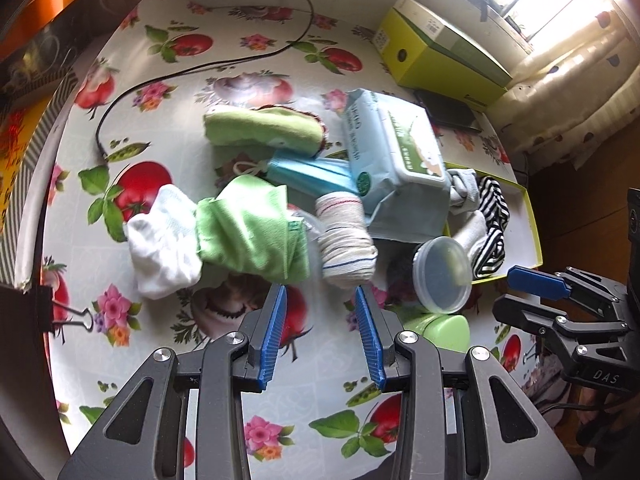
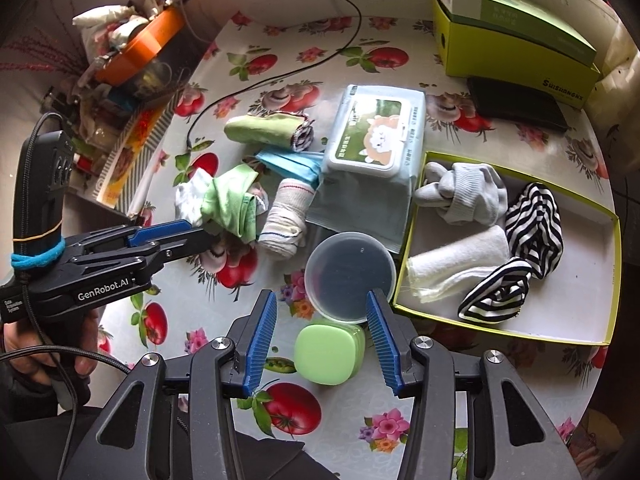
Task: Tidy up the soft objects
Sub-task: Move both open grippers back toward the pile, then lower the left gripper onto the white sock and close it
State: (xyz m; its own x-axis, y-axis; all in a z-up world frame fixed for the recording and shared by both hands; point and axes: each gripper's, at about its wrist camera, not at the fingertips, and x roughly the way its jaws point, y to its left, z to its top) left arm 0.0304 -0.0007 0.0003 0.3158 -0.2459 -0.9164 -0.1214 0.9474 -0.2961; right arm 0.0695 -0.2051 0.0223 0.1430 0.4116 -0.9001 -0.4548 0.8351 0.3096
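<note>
Both hand-held grippers hang over a flower-and-tomato patterned surface point(image 2: 352, 432) with nothing between their blue pads. The left hand-held gripper point(image 1: 320, 312) is released, its jaws apart just short of a rolled beige sock point(image 1: 346, 240) and a crumpled green cloth point(image 1: 252, 232). The right hand-held gripper point(image 2: 320, 320) is likewise released, poised above a green lidded case point(image 2: 330, 354) and a clear plastic lid point(image 2: 350, 276) (neither of them soft, by the look of it).

Part of the sorting appears done. In the yellow-green tray point(image 2: 576, 320) at the right lie a grey sock point(image 2: 468, 192), a folded white cloth point(image 2: 456, 268) and two black-and-white striped pieces point(image 2: 532, 228), all inside its walls.

More remains outside it. Left of the tray, in a loose heap, sit the beige sock, the green cloth with a white sock point(image 1: 164, 240) touching its left side, a blue face mask point(image 1: 312, 174) partly tucked under a pack of wet wipes point(image 2: 376, 136), and farther back a rolled green cloth point(image 1: 260, 128). The wipes pack leans against the tray's left wall.

A green box point(image 2: 516, 36) stands at the far right corner, and a black cable point(image 1: 192, 68) trails across the far side. Judging by the count, roughly half the soft things still wait to be moved, with the beige sock the nearest candidate for the left side.
</note>
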